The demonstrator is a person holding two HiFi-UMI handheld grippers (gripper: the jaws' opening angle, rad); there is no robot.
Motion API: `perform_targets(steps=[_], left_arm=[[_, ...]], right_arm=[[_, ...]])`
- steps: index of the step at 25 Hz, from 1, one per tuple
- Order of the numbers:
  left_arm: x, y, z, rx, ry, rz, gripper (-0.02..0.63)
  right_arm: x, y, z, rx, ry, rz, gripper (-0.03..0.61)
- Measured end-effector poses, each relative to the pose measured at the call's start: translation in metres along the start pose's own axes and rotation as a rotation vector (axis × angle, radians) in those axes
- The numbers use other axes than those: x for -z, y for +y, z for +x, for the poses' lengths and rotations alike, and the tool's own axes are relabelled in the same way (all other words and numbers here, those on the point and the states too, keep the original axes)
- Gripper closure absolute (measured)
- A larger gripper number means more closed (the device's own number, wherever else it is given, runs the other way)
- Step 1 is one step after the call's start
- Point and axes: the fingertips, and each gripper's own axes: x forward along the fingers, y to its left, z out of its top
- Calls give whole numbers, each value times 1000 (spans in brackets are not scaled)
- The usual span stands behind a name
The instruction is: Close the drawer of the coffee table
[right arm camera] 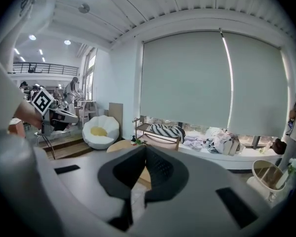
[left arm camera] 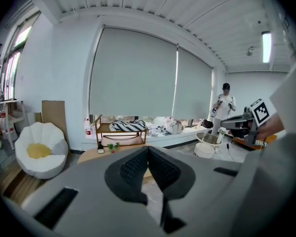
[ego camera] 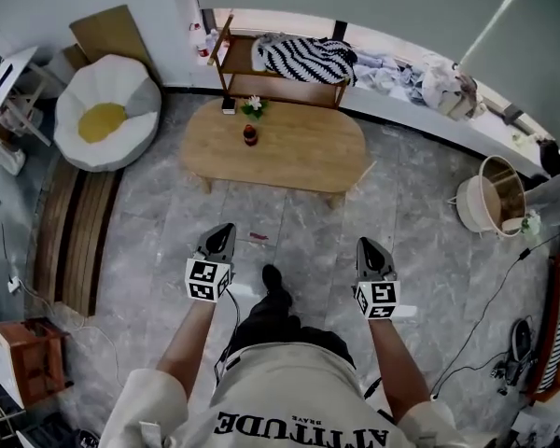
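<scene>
1. left gripper (left arm camera: 148, 152): jaws pressed shut, dark ribbed pads meeting edge to edge, nothing between them.
2. right gripper (right arm camera: 144, 151): jaws closed together in the same way, empty.
3. in the head view, both held side by side over the grey tiled floor (ego camera: 159, 222), well apart from each other, tips toward 12 o'clock, marker cubes at the wrist end.
4. coffee table (ego camera: 299, 152) at 12 o'clock from both grippers, well apart from them, touched by neither; oval wooden top on slim legs. drawer not to be made out in any view.
5. on the tabletop near its far edge: small red jar (ego camera: 250, 135), just beyond it a little plant (ego camera: 253, 106) with a white flower, a small dark object just beside that at 9 o'clock.
6. wooden shelf (ego camera: 280, 90) behind the table at 12 o'clock, with a black-and-white striped cloth (ego camera: 308, 59) heaped on top.
7. white beanbag chair (ego camera: 107, 110) with a yellow centre at 10 o'clock; round white basket (ego camera: 474, 203) at 2 o'clock.
</scene>
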Motion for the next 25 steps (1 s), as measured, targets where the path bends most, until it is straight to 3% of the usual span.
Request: perform_targets(steps=[9,18,25], left_arm=[[17,-57,-83,31,-28,6,594],[-19,-91,-144,53,-109,85,594],[-34,-88,-182,82,-166,142,594]], right_arm=[[14,27,-101,7,-47,-10,560],[-6,32,-159,36,-114,-3,560],[-28,52,-183,80,-168,-24,560]])
